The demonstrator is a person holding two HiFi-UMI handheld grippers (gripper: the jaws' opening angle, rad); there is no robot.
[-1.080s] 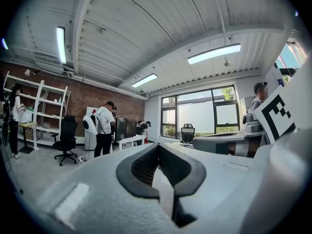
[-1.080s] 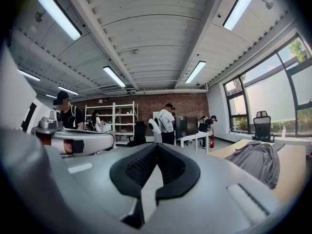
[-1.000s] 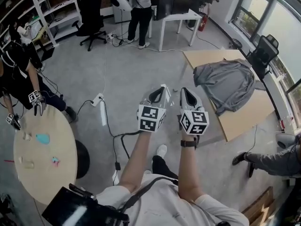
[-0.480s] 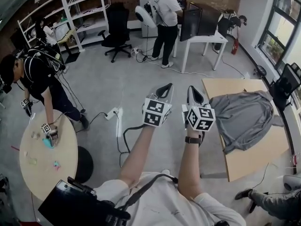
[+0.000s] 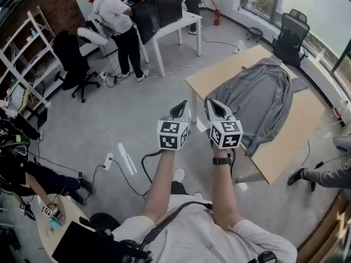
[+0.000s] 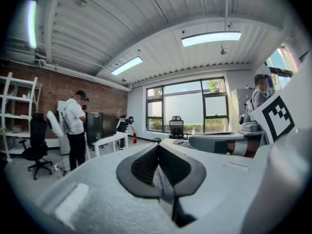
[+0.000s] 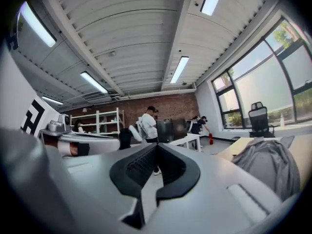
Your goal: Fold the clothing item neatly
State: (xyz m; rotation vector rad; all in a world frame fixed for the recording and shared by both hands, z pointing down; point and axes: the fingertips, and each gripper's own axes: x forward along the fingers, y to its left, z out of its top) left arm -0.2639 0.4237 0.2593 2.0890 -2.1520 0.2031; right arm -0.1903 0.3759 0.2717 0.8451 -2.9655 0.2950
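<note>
Holds left gripper (image 5: pixel 181 107) and right gripper (image 5: pixel 214 106) side by side above the floor, both sets of jaws closed, gripping nothing. Stands nearer the desk (image 5: pixel 285 141) than 1 second ago. Faces grey garment (image 5: pixel 258 100), possibly a hooded top, spread flat there, now just beside the right gripper instead of apart.

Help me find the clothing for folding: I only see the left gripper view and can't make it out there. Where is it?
Observer: The grey garment lies spread out, unfolded, on the wooden table, ahead of the left claw and to its right.
Operator: Does the right claw have hold of it?
Observer: No. The right claw is shut and empty; in its own view, the garment lies off to its right, untouched.
</note>
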